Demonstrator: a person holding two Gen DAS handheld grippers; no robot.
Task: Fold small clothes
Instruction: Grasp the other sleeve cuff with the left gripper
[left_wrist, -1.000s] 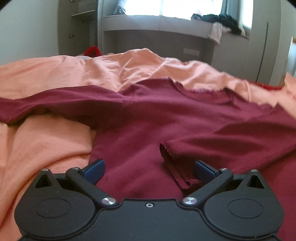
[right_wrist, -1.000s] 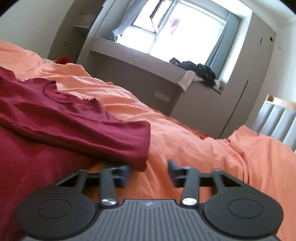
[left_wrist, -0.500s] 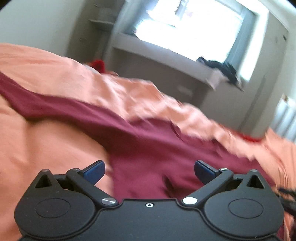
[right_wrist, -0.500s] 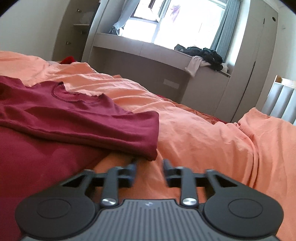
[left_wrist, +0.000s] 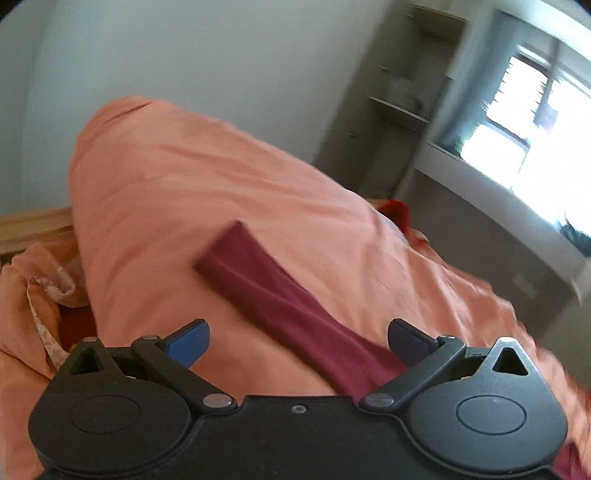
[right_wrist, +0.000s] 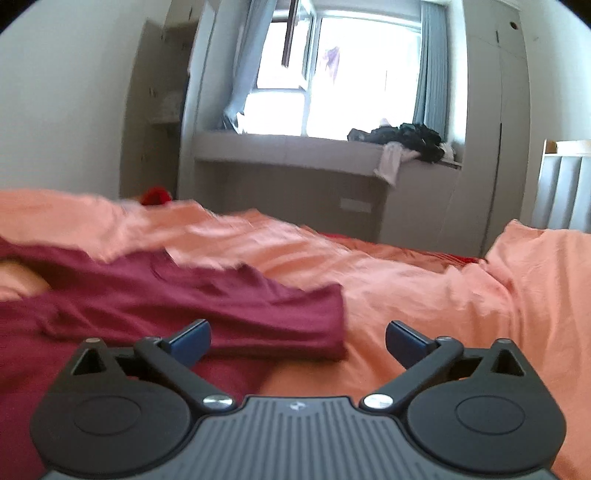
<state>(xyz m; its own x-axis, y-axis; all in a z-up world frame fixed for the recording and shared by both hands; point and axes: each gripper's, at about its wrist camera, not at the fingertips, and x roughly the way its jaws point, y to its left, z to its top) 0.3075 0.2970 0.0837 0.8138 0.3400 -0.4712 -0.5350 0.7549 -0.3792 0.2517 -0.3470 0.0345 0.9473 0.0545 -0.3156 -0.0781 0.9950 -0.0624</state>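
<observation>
The fingers (right_wrist: 406, 341) of the right gripper (right_wrist: 297, 339) have just been opened wide, nothing held. The left gripper (left_wrist: 297, 341) is open too. The dark red shirt (right_wrist: 166, 295) is spread on the bed (right_wrist: 461, 295). The far sleeve (left_wrist: 273, 291) should be pinched near its end and laid flat across.

window (right_wrist: 343, 74) bright | walls (left_wrist: 184, 55) pale | window bench (right_wrist: 288, 147) grey

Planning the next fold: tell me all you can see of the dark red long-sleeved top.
The dark red long-sleeved top looks like soft knit and lies flat on the orange bedsheet. Its right sleeve is folded across the body, cuff at the side edge. Its left sleeve stretches straight out over the sheet. Neither open gripper touches it. The hem is out of view.
</observation>
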